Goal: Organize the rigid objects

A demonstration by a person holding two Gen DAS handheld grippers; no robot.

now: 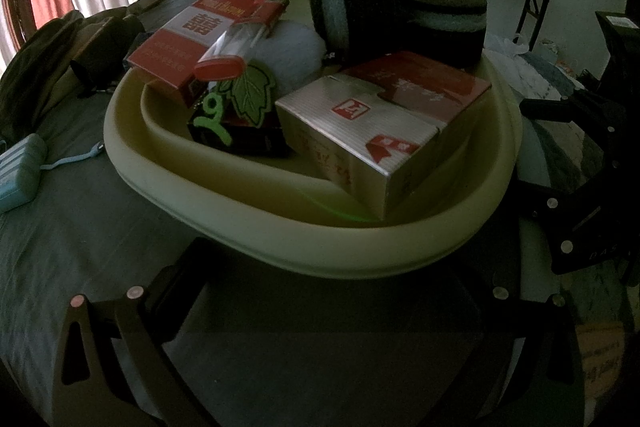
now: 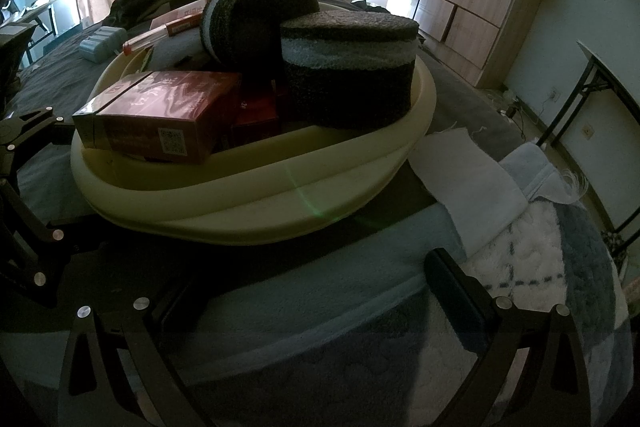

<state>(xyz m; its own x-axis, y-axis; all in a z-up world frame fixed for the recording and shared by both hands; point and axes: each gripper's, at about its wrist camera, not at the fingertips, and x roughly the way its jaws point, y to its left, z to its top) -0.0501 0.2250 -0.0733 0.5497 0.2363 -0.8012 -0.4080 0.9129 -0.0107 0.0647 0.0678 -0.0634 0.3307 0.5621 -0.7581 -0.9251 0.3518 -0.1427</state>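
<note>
Both claws hang low at the near edge of a cream oval plastic basin [image 1: 256,227] that sits on a bed covered by a dark grey sheet [image 1: 60,247]. The left claw [image 1: 320,291] has its fingers spread wide and holds nothing; the right claw [image 2: 316,291] is likewise spread and empty, near the basin's rim at twelve o'clock in its own view.

The basin looks already loaded, so the step in hand is probably a last check or a lift of the basin itself. For a lift, each claw should take the thick rolled rim on opposite sides and rise evenly, because the stack inside sits high and loose.

In the left wrist view, a silver and red cardboard box [image 1: 372,131] fills the basin at four o'clock, tilted against the wall. A red and white cigarette pack [image 1: 188,39] lies at ten o'clock, with a clear tube capped in red [image 1: 224,55] across it. A green leaf-shaped rubber tag [image 1: 250,93] rests at the centre on a dark flat pack. Behind it sits a pale fuzzy ball [image 1: 292,51].

At one o'clock, a round black and white scouring pad [image 1: 440,23] lies flat, and a second pad of the same kind [image 1: 348,3] leans on edge against it. That leaning one would likely topple first if the basin tips.

Outside the basin, a pale blue ribbed case [image 1: 18,171] lies on the sheet at nine o'clock.
</note>
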